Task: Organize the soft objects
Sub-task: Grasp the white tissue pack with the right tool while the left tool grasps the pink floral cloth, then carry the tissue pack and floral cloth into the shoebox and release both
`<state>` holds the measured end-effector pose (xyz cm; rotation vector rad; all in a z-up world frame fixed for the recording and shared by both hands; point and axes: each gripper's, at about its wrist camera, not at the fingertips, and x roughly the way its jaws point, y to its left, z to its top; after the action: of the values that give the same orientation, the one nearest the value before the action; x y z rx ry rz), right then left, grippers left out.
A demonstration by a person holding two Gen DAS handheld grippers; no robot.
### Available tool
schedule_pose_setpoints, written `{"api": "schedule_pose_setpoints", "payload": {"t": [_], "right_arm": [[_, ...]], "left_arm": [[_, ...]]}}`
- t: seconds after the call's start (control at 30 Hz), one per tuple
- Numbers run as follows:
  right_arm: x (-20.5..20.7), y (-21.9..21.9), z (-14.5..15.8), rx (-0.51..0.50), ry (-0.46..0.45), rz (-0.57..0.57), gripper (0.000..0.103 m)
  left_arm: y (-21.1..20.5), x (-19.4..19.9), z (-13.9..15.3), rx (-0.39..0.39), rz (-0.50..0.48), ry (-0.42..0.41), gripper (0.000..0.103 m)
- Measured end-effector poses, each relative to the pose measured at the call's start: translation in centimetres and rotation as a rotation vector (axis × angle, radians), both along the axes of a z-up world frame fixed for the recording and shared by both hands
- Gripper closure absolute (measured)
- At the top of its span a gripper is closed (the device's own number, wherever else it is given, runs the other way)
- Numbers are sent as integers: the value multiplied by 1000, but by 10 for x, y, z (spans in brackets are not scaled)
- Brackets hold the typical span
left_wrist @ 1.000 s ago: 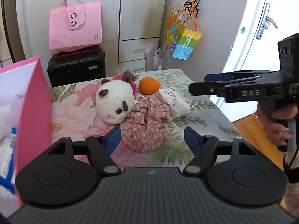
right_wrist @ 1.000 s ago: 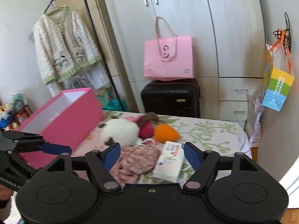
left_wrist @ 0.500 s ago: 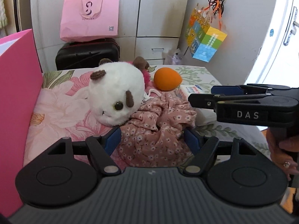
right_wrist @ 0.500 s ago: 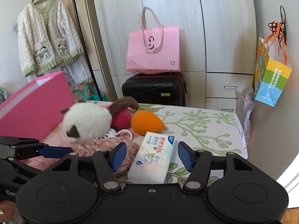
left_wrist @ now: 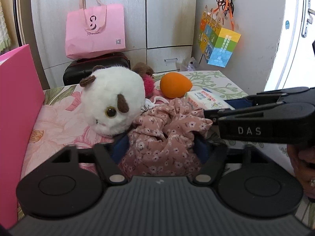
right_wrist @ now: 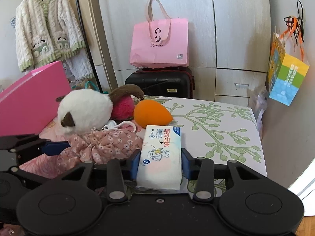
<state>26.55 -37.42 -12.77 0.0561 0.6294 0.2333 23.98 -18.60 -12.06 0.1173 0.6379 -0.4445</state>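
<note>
At the bottom centre, the left gripper (left_wrist: 161, 149) has just been closing, its blue pads now pressed into the bunched pink floral cloth (left_wrist: 163, 137). A white plush toy (left_wrist: 112, 102) sits centre-left, an orange sponge (left_wrist: 175, 85) behind it. The right gripper (left_wrist: 220, 109) reaches in from the right, at a tissue pack (left_wrist: 204, 99).

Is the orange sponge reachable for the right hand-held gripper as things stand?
Probably not yet: the right hand-held gripper has been closing on the tissue pack, which fills its jaws; the orange sponge lies just beyond it.
</note>
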Motion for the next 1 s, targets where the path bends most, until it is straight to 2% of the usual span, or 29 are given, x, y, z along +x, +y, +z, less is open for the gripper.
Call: {"api": "schedule_pose_setpoints", "payload": {"t": [0.07, 0.17, 0.27, 0.37, 0.43, 0.5, 0.57, 0.63, 0.67, 0.7, 0.8, 0.9, 1.0], "right_arm": [[-3, 0, 0, 0, -3, 5, 56], [-3, -1, -1, 5, -6, 4, 56], [-3, 0, -1, -3, -9, 6, 55], [-3, 0, -1, -3, -13, 6, 54], [-4, -1, -1, 7, -10, 9, 51], [-3, 0, -2, 7, -10, 21, 42], [-3, 5, -3, -17, -15, 31, 41], [-4, 8, -2, -32, -18, 25, 42], [-4, 8, -1, -31, -17, 22, 46], [-5, 7, -1, -24, -14, 16, 57], [-12, 7, 1, -6, -12, -23, 58], [-23, 13, 1, -30, -21, -55, 58], [-35, 18, 1, -23, -28, -82, 58]], "left_arm": [[-1, -2, 0, 12, -13, -8, 59], [-4, -4, 2, 13, -29, -7, 77], [-6, -6, 3, 3, -30, -4, 85], [-2, -8, 3, -20, -17, 0, 87], [2, -10, 3, -39, -6, 8, 87], [7, -14, 3, -62, -2, 19, 87], [12, -19, 3, -82, 7, 26, 88], [17, -25, 4, -104, 18, 31, 88], [20, -28, 5, -112, 22, 32, 88], [22, -30, 6, -115, 23, 29, 88], [26, -36, 10, -102, 27, 8, 89], [29, -40, 15, -93, 39, -14, 89], [35, -46, 18, -107, 51, -16, 89]]}}
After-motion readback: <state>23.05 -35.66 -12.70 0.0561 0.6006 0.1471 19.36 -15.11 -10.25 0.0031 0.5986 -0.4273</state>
